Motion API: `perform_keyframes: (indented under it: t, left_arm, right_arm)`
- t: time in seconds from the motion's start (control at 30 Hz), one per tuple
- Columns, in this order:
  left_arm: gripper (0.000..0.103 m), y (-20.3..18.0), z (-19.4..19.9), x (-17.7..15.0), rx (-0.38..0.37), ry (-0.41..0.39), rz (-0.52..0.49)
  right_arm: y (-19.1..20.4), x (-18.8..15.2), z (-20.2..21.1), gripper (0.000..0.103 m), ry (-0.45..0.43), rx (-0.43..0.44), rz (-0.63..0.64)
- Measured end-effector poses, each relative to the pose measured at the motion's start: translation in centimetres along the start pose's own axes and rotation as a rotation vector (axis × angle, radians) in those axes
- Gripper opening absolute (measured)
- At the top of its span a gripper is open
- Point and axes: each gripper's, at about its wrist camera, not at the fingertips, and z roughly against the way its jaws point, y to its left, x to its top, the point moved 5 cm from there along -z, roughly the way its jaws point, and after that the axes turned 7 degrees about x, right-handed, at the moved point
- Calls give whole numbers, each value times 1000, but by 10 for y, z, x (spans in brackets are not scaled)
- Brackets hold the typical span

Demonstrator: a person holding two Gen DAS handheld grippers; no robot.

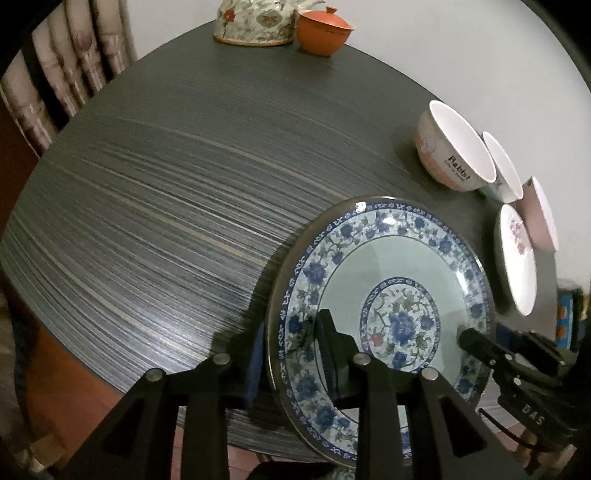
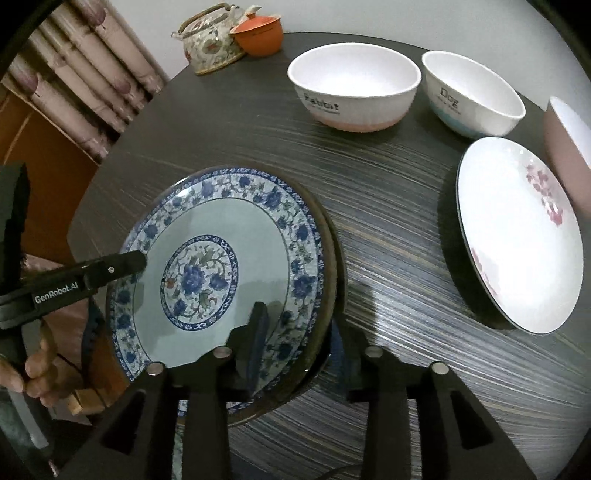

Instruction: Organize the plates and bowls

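- Teapot (image 1: 255, 22), behind the blue-patterned plate (image 1: 380, 295): top cut off by the left-wrist frame edge.
- Pink bowl (image 2: 569, 147), right of that plate: largely cut off.
- Plate's near rim hidden behind gripper linkages.

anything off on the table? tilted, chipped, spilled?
No spills or chips visible. The blue floral plate looks tilted and overhangs the table edge, with both grippers straddling its rim. Bowls sit upright.

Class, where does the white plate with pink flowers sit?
In the right wrist view, the pink-flowered plate lies at the right, just in front of the Dog bowl.
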Motion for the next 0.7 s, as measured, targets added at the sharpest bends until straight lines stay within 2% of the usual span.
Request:
perform_keyframes:
  t: [0.2, 0.43, 0.57, 0.7]
  left_arm:
    - [27, -10, -2, -2, 52, -35, -30]
    - [29, -12, -2, -2, 65, -57, -26]
    - [29, -10, 0, -3, 72, -67, -20]
    - [30, -7, 8, -3, 116, -102, -8]
  right_arm:
    - [7, 1, -1, 45, 4, -58, 31]
    - [4, -4, 0, 51, -1, -66, 16]
    - [9, -4, -2, 52, -3, -75, 34]
    - [9, -4, 1, 53, -22, -59, 26]
